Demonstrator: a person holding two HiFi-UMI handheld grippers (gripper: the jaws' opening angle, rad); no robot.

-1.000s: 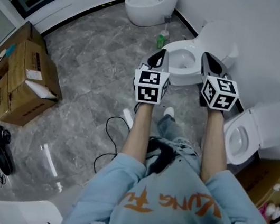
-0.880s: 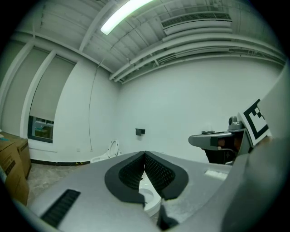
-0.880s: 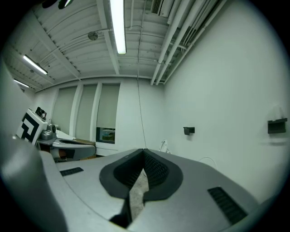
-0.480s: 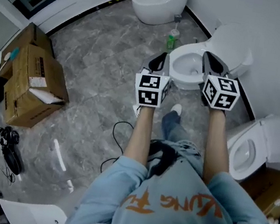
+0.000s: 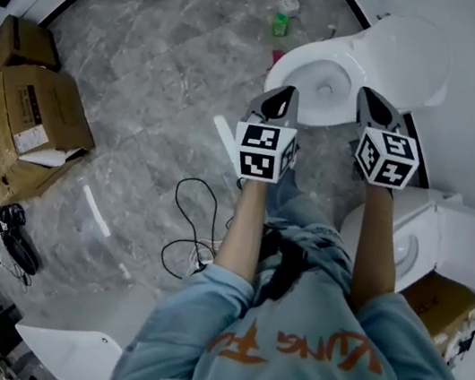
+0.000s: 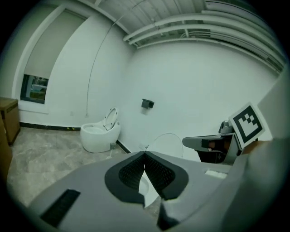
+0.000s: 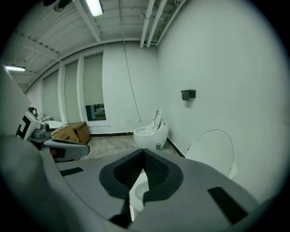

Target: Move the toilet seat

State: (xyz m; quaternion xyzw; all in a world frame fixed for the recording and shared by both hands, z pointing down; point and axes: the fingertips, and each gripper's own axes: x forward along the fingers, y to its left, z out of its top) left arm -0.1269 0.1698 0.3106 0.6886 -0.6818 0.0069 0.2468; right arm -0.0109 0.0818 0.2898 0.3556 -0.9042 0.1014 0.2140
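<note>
The middle white toilet (image 5: 326, 75) stands by the wall with its bowl uncovered and its lid (image 5: 408, 58) raised; I cannot tell whether the seat ring is up with it. My left gripper (image 5: 278, 101) is shut and empty, just short of the bowl's near left rim. My right gripper (image 5: 371, 101) is also shut and empty, at the near right rim below the lid. In the left gripper view the shut tips (image 6: 145, 156) point toward the lid (image 6: 165, 144). In the right gripper view the shut tips (image 7: 144, 154) have the lid (image 7: 213, 149) to their right.
A second toilet (image 5: 433, 239) stands close on the right, above a cardboard box (image 5: 445, 314). A third toilet (image 7: 149, 131) is farther along the wall. A green bottle (image 5: 283, 21) stands on the floor beside the middle bowl. Cardboard boxes (image 5: 23, 115) and a loose cable (image 5: 186, 221) lie left.
The person has come closer to the middle toilet, so it now lies right ahead of both grippers. Both grippers stay shut and level.
</note>
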